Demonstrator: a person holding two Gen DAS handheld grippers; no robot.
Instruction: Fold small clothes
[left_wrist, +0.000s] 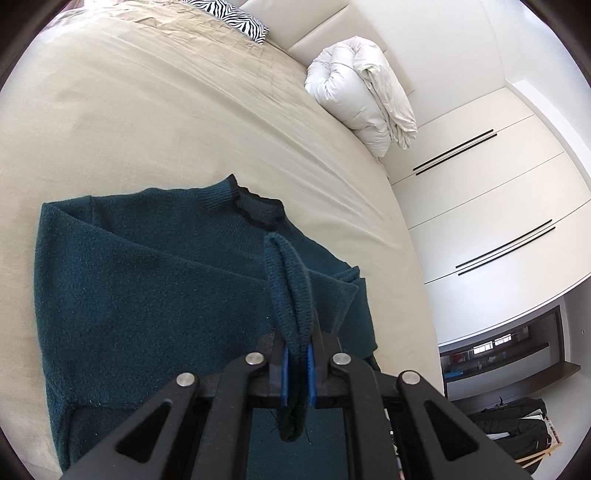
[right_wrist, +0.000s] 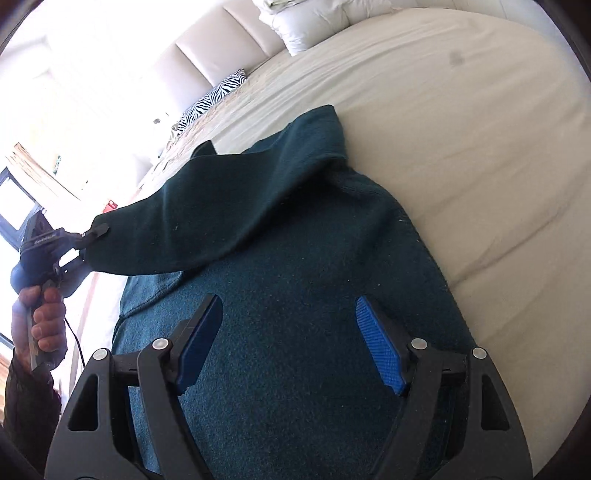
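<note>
A dark teal knit sweater (left_wrist: 147, 280) with a black-edged collar lies spread on the beige bed (left_wrist: 147, 110). My left gripper (left_wrist: 298, 343) is shut on the ribbed cuff (left_wrist: 288, 280) of one sleeve, which sticks out past the blue pads. In the right wrist view that sleeve (right_wrist: 184, 221) is lifted and stretched out to the left by the left gripper (right_wrist: 98, 232), held in a person's hand (right_wrist: 40, 325). My right gripper (right_wrist: 290, 321) hovers over the sweater's body (right_wrist: 314, 240). It is open, and nothing is between its blue pads (right_wrist: 380, 347).
A rolled white duvet (left_wrist: 362, 92) sits by the padded headboard, and a zebra-print pillow (left_wrist: 240, 18) lies further along it. White wardrobe doors (left_wrist: 498, 206) stand past the bed's edge. Bare sheet (right_wrist: 461, 129) surrounds the sweater.
</note>
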